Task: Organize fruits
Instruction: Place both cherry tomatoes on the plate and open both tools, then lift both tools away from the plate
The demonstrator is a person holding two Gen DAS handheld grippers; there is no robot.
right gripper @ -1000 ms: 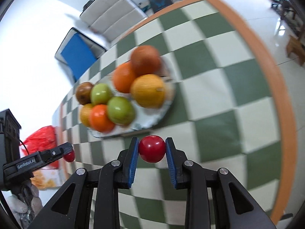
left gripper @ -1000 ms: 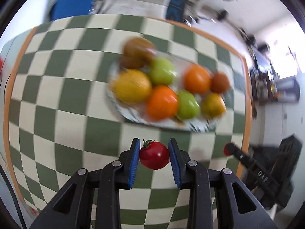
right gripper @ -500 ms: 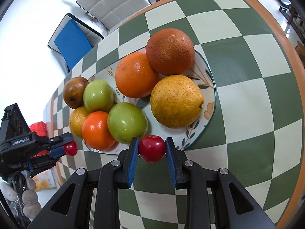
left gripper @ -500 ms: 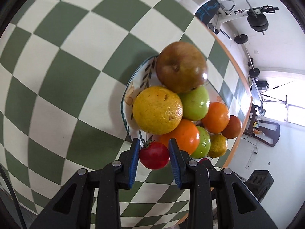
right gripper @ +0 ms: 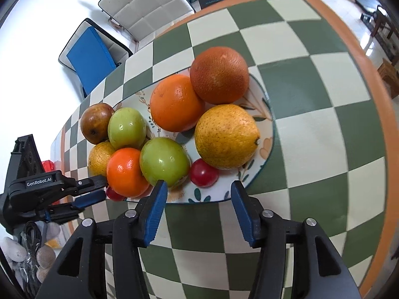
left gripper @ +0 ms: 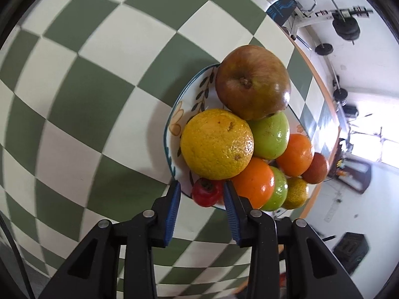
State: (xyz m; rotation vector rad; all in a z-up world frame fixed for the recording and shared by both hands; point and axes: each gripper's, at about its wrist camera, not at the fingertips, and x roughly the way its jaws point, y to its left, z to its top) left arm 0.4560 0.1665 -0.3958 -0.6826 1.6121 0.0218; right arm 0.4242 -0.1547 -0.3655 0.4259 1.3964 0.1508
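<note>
— Fruits fill the oval plate (right gripper: 264,124) at the centre of the right wrist frame; the checkered table (right gripper: 319,129) spreads all around it. What do you see on it?

— Going by size: a dark reddish orange (right gripper: 219,74) at the upper middle, a yellow citrus (right gripper: 225,135) right of centre, a bright orange (right gripper: 175,102) between them and to the left, two green apples (right gripper: 163,160) lower left, a small tangerine (right gripper: 126,172), and a brown apple (right gripper: 96,122) at the far left.

— And your tongs?

— My right gripper (right gripper: 197,203) stands spread wide at the bottom of the frame, holding nothing. One cherry tomato (right gripper: 203,173) lies on the plate just beyond its tips, touching the yellow citrus.

— The other one?

— In the left wrist frame my left gripper (left gripper: 200,200) sits at the plate's near rim, lower centre, jaws parted. A second cherry tomato (left gripper: 207,194) lies between my fingers (left gripper: 174,201), leaning toward the right one; there is a clear gap on the left side, so I am not pinching it. It rests on the rim under the yellow orange (left gripper: 217,143).
</note>
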